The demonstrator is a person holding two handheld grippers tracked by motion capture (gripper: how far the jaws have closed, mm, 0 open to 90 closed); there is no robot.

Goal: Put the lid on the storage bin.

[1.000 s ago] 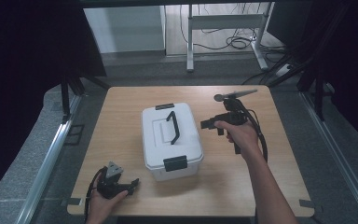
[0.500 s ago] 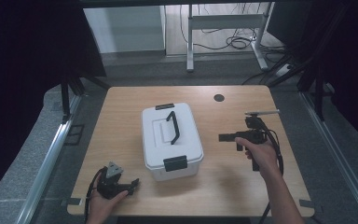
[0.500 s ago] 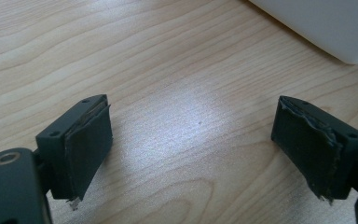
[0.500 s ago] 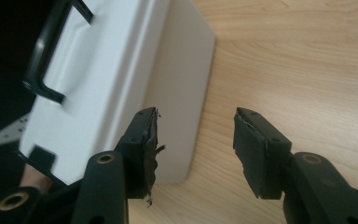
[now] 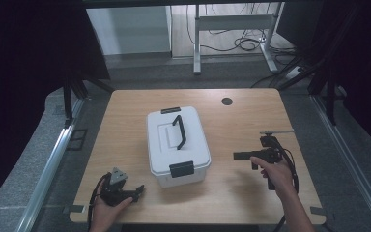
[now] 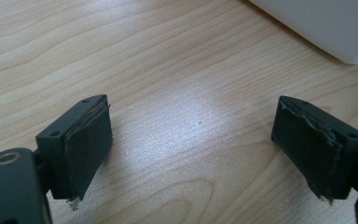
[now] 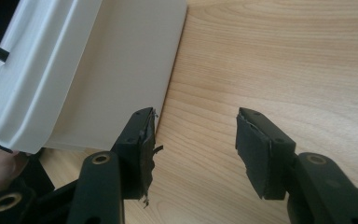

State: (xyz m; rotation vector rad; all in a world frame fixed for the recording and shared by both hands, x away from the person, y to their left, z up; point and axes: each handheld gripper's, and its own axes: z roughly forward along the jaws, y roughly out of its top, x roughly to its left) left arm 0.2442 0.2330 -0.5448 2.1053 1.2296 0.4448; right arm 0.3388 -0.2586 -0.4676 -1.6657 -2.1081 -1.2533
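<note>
A light wooden tabletop (image 5: 232, 130) with rounded corners and a small dark round grommet (image 5: 227, 101) near its far edge stands on grey carpeted floor (image 5: 24, 164), with dark curtains at both sides. Beyond it are a white metal desk frame (image 5: 232, 21) and loose black cables (image 5: 244, 44). A white plastic lidded storage box (image 5: 176, 145) with a black folding handle (image 5: 179, 132) and black latches lies mid-tabletop. The left gripper (image 5: 137, 189) rests near the front left corner, its jaws wide over bare wood, the box just beyond. The right gripper (image 5: 236, 155) is right of the box, apart from it; its jaws have just been opening, nothing between them.
</note>
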